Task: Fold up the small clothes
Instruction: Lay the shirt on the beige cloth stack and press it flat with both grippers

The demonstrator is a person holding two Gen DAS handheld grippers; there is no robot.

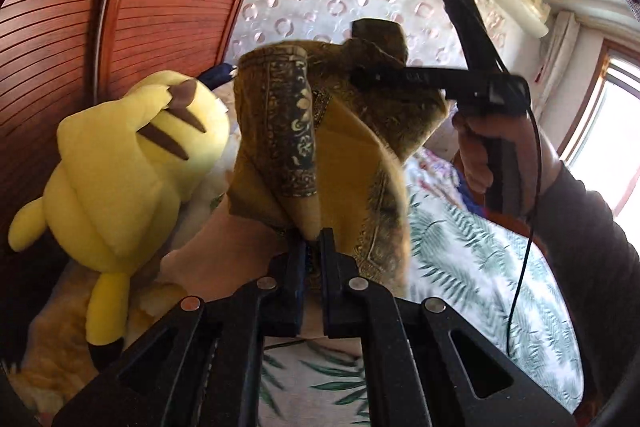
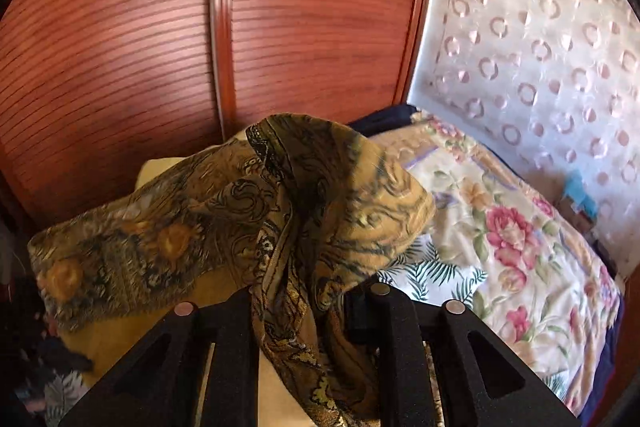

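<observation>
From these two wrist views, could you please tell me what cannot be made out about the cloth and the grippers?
- Right wrist view: the right gripper's fingertips, buried under the patterned cloth.
- Left wrist view: the cloth's lower edge, hidden behind the left gripper; its overall shape stays unclear, bunched and motion-blurred.
- Left wrist view: the yellow plush toy's face, turned away.
- Both views: the bedspread under the cloth.

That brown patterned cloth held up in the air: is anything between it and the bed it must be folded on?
Nothing visible. The patterned cloth hangs between both grippers above the leaf-print sheet; the yellow plush toy sits off to one side.
</observation>
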